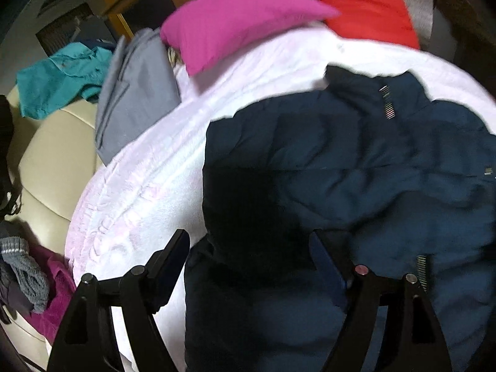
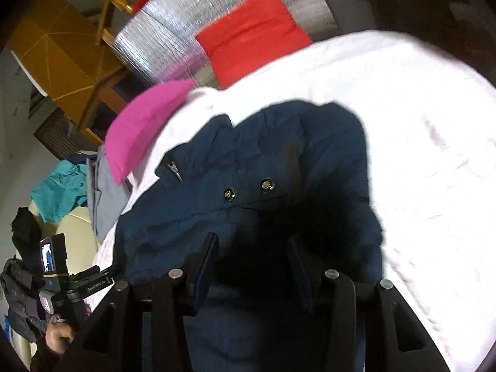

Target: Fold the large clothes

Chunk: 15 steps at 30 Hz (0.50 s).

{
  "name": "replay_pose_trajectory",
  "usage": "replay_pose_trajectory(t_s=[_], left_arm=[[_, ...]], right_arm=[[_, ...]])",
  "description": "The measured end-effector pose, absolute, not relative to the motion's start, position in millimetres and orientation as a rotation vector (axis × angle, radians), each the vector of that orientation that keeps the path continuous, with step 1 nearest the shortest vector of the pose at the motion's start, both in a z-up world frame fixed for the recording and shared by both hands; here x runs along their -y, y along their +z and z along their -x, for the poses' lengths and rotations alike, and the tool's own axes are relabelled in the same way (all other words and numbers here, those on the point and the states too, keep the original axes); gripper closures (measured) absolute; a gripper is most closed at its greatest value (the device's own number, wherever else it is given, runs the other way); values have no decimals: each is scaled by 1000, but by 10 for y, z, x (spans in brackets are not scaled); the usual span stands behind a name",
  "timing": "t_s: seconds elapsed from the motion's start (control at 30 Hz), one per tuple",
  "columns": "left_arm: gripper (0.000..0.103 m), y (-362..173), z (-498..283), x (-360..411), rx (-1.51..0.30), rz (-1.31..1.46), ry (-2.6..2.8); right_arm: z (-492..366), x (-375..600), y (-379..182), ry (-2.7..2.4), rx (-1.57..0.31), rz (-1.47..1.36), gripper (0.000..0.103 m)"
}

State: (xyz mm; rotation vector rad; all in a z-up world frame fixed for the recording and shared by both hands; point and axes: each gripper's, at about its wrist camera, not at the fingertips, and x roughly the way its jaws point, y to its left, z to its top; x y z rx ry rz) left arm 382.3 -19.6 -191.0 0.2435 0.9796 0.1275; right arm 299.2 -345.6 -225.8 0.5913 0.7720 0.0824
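Note:
A dark navy padded jacket (image 1: 356, 161) lies spread on a white bed cover (image 1: 161, 179), its collar and zipper toward the far side. My left gripper (image 1: 251, 245) is open, hovering over the jacket's near left edge, fingers apart and holding nothing. In the right wrist view the same jacket (image 2: 248, 186) shows two metal snaps and a zipper pull. My right gripper (image 2: 251, 248) is open just above the jacket's dark folds, nothing between its fingers.
A pink pillow (image 1: 235, 24) and a red pillow (image 1: 365, 6) lie at the bed's far end. A grey folded garment (image 1: 136, 93) and a teal garment (image 1: 62, 77) lie at the left, near a cream sofa (image 1: 49, 161). A hand holding the other gripper (image 2: 59, 272) shows lower left.

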Motion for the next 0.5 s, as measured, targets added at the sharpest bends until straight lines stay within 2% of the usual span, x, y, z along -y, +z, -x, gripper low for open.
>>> replay_pose_trajectory(t_s=[0.23, 0.5], left_arm=[[23, -1580, -3277, 368, -907, -205, 77], [23, -1440, -2812, 363, -881, -203, 6]], right_arm=[[-2537, 3511, -1987, 94, -730, -570, 51], [-2120, 3321, -1850, 115, -731, -547, 51]])
